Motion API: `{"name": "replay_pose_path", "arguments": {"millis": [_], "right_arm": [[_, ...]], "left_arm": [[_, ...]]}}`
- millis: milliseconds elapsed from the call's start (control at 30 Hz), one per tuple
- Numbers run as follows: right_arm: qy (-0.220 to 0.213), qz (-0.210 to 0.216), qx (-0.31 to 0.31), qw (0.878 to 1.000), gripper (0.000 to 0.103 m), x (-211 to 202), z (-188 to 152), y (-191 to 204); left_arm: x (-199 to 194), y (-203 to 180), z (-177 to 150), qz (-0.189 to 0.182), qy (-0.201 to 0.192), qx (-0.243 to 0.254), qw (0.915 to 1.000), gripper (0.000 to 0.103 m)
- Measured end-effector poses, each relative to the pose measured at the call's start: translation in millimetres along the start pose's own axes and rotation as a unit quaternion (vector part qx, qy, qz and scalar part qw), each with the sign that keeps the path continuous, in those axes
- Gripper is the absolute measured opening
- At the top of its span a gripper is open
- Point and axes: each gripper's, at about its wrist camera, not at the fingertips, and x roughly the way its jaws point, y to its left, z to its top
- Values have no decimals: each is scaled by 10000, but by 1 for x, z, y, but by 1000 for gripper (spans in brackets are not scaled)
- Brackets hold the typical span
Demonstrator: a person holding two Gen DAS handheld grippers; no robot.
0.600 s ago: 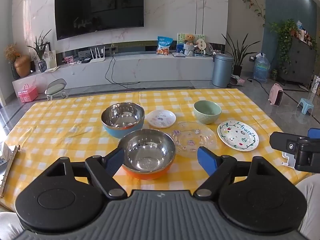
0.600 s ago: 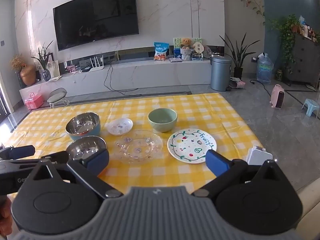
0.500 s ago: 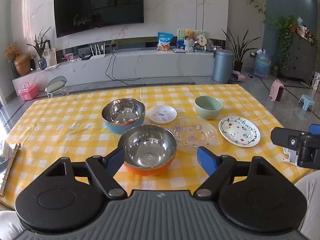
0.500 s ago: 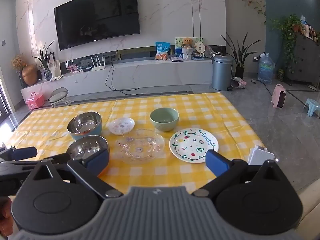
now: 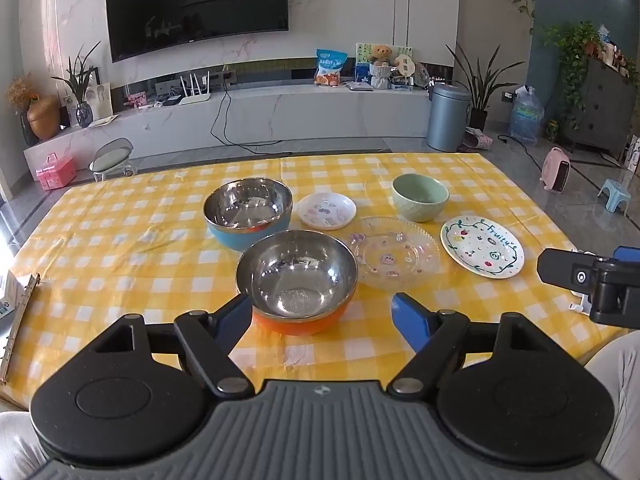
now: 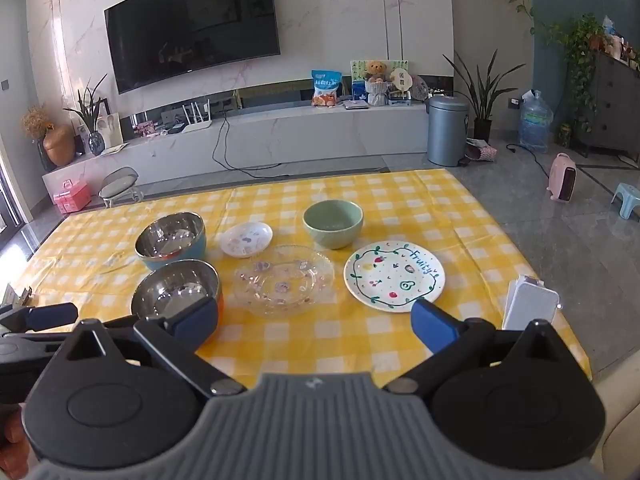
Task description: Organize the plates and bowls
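Both cameras sit at the near edge of the table, each looking forward and slanted down along its own fingers toward the far edge and the television wall beyond. The left one hangs close over the orange bowl; the right one stands further toward the right edge, nearest the fruit plate. Both take in all the dishes, and each catches the other's fingers at its side.

Left gripper, right gripper agape, angled down
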Motion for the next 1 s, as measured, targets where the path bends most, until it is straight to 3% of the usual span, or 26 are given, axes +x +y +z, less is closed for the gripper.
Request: {"name": "replay_pose_path", "arguments": {"millis": [1000], "right_arm": [[158,17,-11,9999,101,10,-4,5]], "left_arm": [[3,7,-3,4,136,-163,9998,93]]}}
